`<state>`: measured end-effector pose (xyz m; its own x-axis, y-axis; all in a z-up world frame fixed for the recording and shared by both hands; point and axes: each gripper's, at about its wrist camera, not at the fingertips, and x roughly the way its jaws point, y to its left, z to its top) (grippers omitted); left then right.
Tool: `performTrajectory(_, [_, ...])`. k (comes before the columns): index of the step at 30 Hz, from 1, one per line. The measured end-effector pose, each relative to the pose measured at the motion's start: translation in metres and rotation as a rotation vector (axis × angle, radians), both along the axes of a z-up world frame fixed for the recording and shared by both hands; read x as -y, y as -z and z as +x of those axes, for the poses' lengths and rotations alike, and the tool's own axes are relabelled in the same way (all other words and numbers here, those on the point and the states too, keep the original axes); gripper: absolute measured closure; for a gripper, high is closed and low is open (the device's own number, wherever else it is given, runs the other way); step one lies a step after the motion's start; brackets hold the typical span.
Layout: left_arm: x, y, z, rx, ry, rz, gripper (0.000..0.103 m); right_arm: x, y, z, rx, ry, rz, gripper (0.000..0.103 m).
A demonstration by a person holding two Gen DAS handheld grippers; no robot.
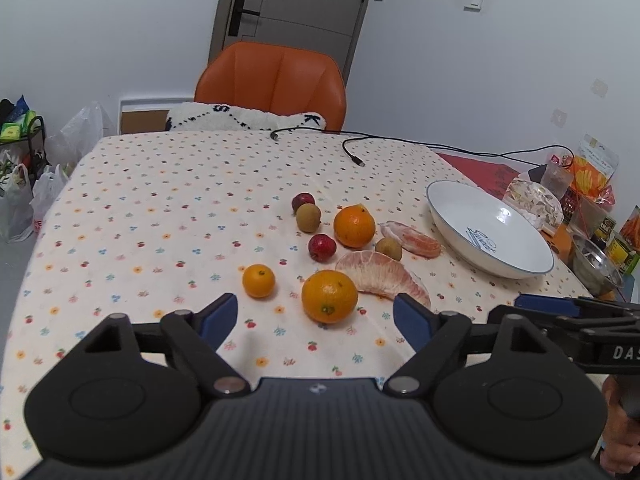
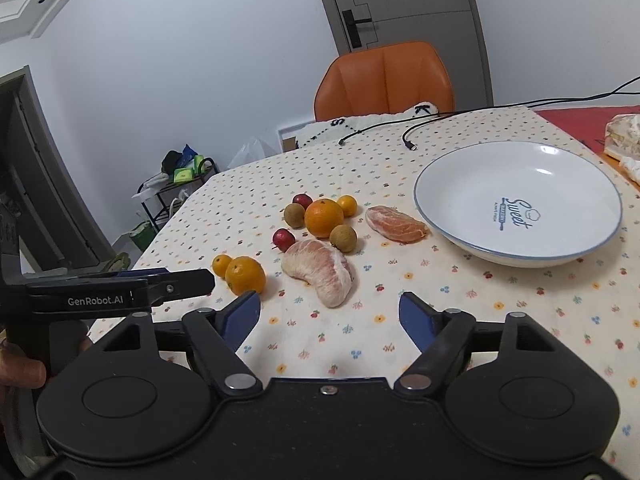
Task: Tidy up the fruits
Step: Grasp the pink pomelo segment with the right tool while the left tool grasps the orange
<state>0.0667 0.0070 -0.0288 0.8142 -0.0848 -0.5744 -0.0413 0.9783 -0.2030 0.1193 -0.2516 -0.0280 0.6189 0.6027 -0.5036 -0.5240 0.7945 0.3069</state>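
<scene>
- Left gripper (image 1: 316,314): mine, jaws spread, empty, above the near orange (image 1: 329,296).
- Right gripper (image 2: 330,312): mine, jaws spread, empty, near the large pomelo segment (image 2: 320,270).
- Remaining fruit: loose on the tablecloth (image 1: 160,208).
- White bowl (image 2: 560,256): far right, holding nothing.

I see a matt printed cloth (image 2: 500,312) covering the table, with a glossy white ceramic bowl (image 2: 472,184) on its right side. The near orange (image 1: 329,296) has dimpled, slightly shiny peel; the pomelo segment (image 2: 320,270) beside it looks dull and fibrous. My grippers' frames are matt black plastic with bright metal pivot pins (image 2: 240,381).
</scene>
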Motion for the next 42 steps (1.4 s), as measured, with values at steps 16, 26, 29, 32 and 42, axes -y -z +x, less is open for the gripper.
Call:
performTrajectory(16, [-0.002, 0.02, 0.038, -0.04, 0.02, -0.035, 0.047, -0.023, 0.017, 0.041, -0.041, -0.038, -0.042, 0.039])
performTrajectory(26, [-0.012, 0.019, 0.042, -0.049, 0.052, -0.071, 0.065, -0.044, 0.022, 0.053, -0.036, -0.059, -0.104, 0.039])
performTrajectory(29, [-0.017, 0.017, 0.04, -0.044, 0.049, -0.074, 0.065, -0.051, 0.022, 0.055, -0.028, -0.069, -0.12, 0.039])
performTrajectory(32, [-0.023, 0.014, 0.036, -0.04, 0.044, -0.08, 0.065, -0.059, 0.022, 0.058, -0.014, -0.067, -0.146, 0.039])
performTrajectory(42, [-0.031, 0.013, 0.021, -0.029, 0.03, -0.085, 0.065, -0.068, 0.023, 0.049, 0.003, -0.104, -0.166, 0.064])
